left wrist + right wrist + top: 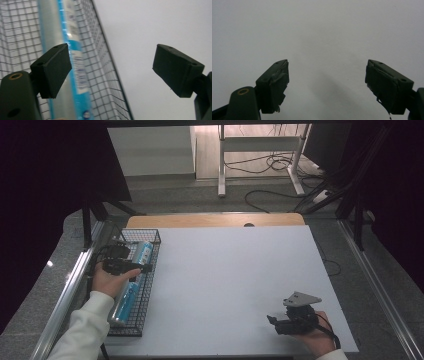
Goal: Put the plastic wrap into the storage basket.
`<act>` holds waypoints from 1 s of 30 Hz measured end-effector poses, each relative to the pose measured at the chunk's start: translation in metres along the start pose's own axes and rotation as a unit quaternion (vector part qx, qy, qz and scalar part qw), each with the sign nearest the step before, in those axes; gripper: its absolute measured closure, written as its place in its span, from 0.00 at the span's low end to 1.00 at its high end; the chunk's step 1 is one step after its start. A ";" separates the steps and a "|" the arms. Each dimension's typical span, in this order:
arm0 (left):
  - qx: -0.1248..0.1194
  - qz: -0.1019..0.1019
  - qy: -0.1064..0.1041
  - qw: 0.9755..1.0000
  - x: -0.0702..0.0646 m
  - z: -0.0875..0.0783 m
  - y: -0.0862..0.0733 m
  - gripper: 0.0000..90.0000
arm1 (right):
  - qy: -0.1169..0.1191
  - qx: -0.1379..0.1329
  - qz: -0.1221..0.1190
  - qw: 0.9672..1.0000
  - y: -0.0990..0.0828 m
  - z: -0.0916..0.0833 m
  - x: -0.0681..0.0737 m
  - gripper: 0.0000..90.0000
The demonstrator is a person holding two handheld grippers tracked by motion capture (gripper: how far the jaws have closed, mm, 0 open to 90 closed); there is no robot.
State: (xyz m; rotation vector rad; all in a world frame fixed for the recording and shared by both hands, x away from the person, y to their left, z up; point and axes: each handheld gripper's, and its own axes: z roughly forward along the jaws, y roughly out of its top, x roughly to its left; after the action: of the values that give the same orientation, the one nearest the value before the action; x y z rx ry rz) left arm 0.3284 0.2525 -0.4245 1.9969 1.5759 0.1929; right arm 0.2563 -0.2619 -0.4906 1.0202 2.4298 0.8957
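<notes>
- Right claw (272, 322): held in the person's right hand (315, 336) at the near right of the white surface (230, 285), a grey three-cornered plate on top. In the right gripper view its jaws stand wide apart with nothing between them (327, 85); the pad faces look worn and ragged at the edges.
- Left hand (111, 281): comes in over the near left in a white sleeve (85, 330) and holds the left claw (146, 268) above the wire basket.
- Left claw state: in the left gripper view the jaws stand wide apart (112, 72), gripping nothing. One jaw lies over the basket in front of the tube; the other lies over the bare surface outside the basket wall.
- Wire basket (150, 285): black mesh, long and narrow, along the left edge of the surface, its long side running from near to far.
- Tube (131, 285): a long, silvery cylinder with a blue band and a white label strip, lying lengthwise inside the basket. In the left gripper view (72, 50) the label carries small print and a round mark near the lower end; the writing is too blurred to read, and no brand can be made out.
- Far edge: a strip of wood-coloured tabletop (215, 220) shows beyond the white surface.
- Beyond: grey floor with cables (270, 165) and the white legs of a desk frame (222, 160).
</notes>
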 end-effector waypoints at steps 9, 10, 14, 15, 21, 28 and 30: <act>-0.011 0.051 -0.072 0.996 -0.045 0.003 -0.023 0.18 | 0.000 0.001 -0.003 1.000 0.002 0.002 0.002 0.22; -0.011 0.059 -0.081 0.995 -0.050 0.004 -0.026 0.19 | 0.000 0.001 -0.003 1.000 0.002 0.002 0.002 0.22; -0.014 0.086 -0.106 0.991 -0.069 0.010 -0.035 0.19 | -0.001 0.000 -0.003 1.000 0.001 0.001 0.001 0.22; -0.015 0.093 -0.111 0.989 -0.074 0.012 -0.037 0.20 | -0.001 0.000 -0.003 1.000 0.001 0.001 0.001 0.22; -0.019 0.131 -0.131 0.983 -0.094 0.022 -0.056 0.21 | -0.001 -0.006 -0.007 1.000 0.001 -0.001 0.001 0.22; -0.017 0.158 -0.112 0.981 -0.101 0.033 -0.076 0.22 | -0.001 -0.020 -0.007 1.000 0.002 -0.004 0.001 0.22; -0.011 0.168 -0.109 0.980 -0.103 0.035 -0.079 0.22 | 0.002 -0.030 -0.007 1.000 0.002 -0.006 0.001 0.22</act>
State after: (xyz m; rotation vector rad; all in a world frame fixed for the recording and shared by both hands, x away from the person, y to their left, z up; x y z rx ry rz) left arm 0.2479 0.1553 -0.4697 2.1731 1.0923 0.1158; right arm 0.2533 -0.2624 -0.4844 0.9793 2.3958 0.9606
